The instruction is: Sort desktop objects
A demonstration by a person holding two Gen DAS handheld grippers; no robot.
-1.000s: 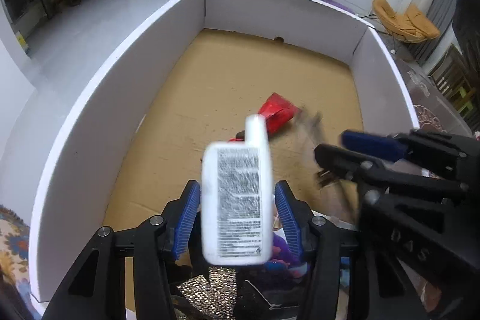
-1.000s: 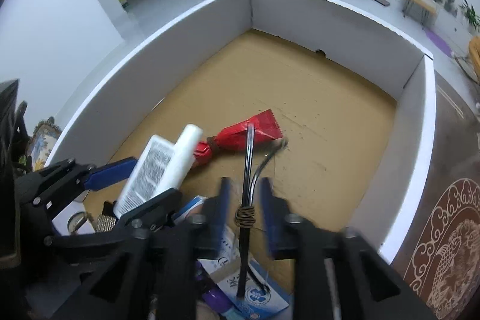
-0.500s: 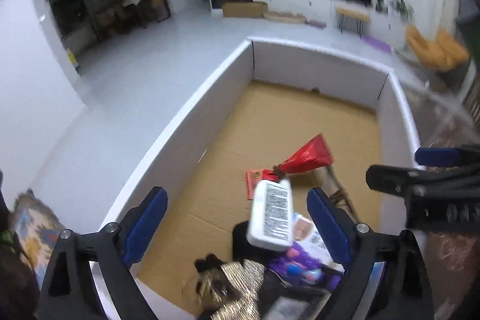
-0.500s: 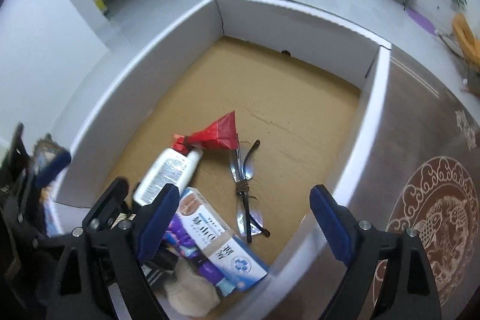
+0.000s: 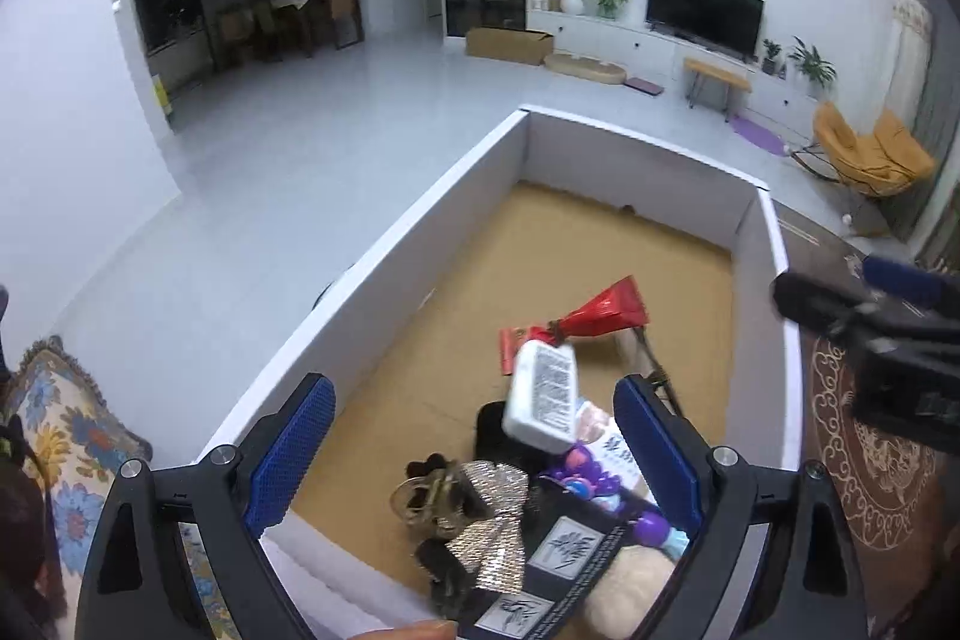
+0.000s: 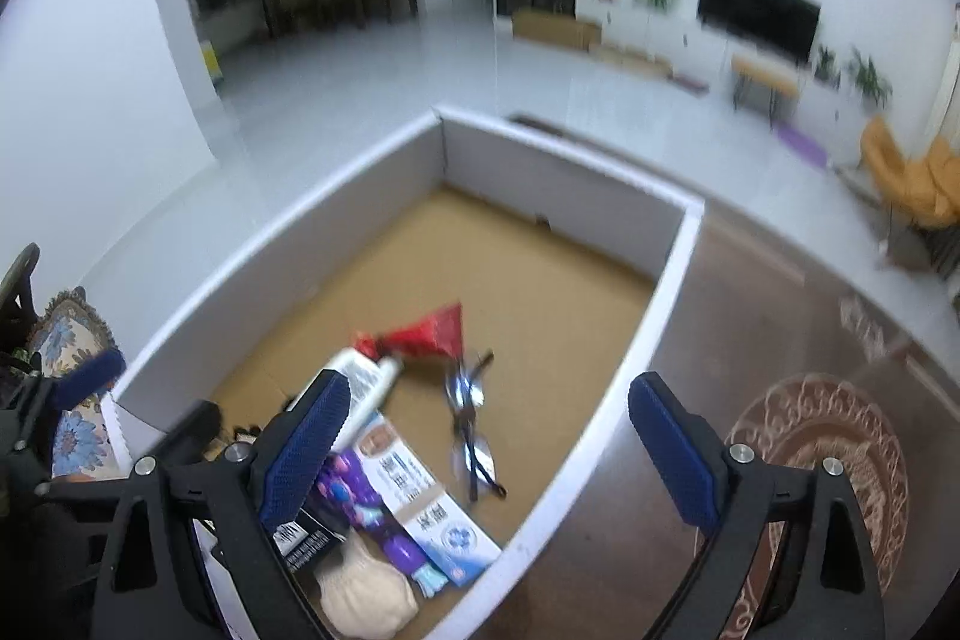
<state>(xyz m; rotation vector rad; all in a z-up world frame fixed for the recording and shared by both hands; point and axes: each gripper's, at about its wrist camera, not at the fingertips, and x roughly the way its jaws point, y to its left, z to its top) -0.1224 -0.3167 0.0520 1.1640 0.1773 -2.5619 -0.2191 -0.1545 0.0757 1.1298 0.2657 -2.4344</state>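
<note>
One white bottle (image 5: 543, 394), small unreadable label print.

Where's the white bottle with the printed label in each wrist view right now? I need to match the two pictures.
Left wrist: the white bottle lies lower centre, between the open fingers, on the pile in the box.
Right wrist: the white bottle sits lower left, beside the left fingertip, cap toward the red pouch.
Shared landmark: the red pouch, just beyond the bottle's cap in both views.
</note>
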